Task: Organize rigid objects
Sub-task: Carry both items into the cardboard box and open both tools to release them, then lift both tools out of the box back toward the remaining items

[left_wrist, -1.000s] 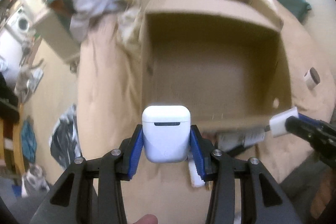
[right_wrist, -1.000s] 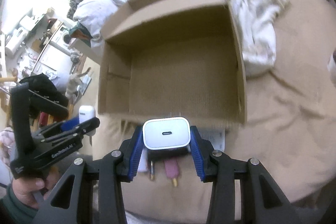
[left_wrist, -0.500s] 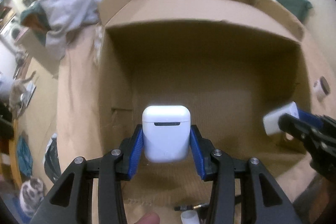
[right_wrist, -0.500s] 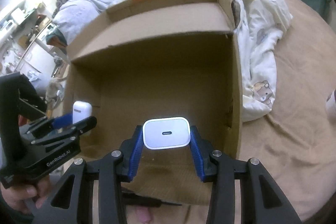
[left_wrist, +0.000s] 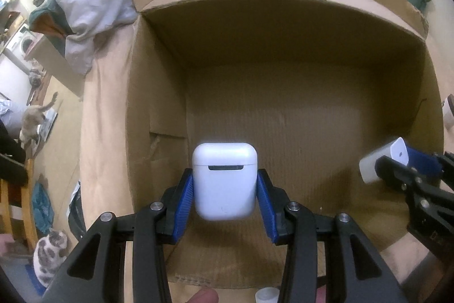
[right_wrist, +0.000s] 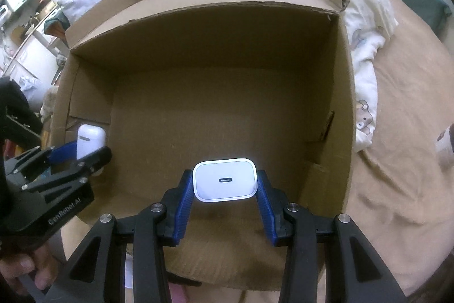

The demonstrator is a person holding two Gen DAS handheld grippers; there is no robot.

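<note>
While both grippers hang over the open box, my left gripper is clamped on the earbud case near the box's left wall, and my right gripper is clamped on the charger nearer the right wall. To do this well I'd lower each until it nearly meets the box floor, keep the two apart, then ease the pads off so nothing tumbles. Only my left view shows two cats on the room floor; only my right view shows what may be a bear-print quilt against the box's right wall.
</note>
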